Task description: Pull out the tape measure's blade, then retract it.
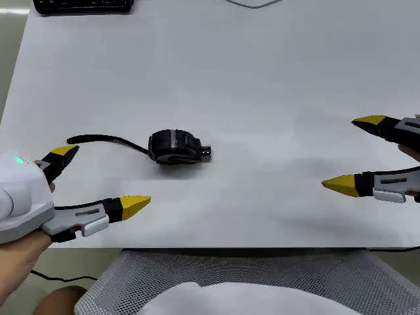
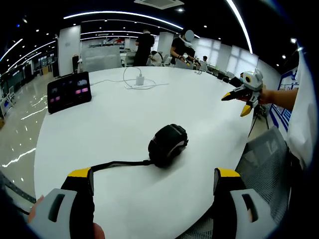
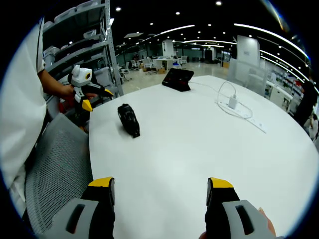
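A black tape measure [image 1: 174, 146] lies on the white table [image 1: 262, 79], its blade tip pointing right and a black wrist strap [image 1: 98, 139] trailing left. My left gripper [image 1: 105, 180] is open at the table's front left, a short way from the case, with nothing between its yellow-tipped fingers. My right gripper [image 1: 348, 154] is open at the right edge, far from the case. The left gripper view has the tape measure [image 2: 168, 143] ahead between its jaws and the right gripper [image 2: 238, 102] beyond. The right gripper view has the tape measure [image 3: 129, 119] far left and the left gripper [image 3: 94, 98] past it.
A black keyboard [image 1: 82, 5] sits at the table's far left edge, and a white charger with cable [image 2: 139, 80] lies further back. A grey mesh chair [image 1: 230, 275] stands at the front edge. People stand in the background [image 2: 144, 47].
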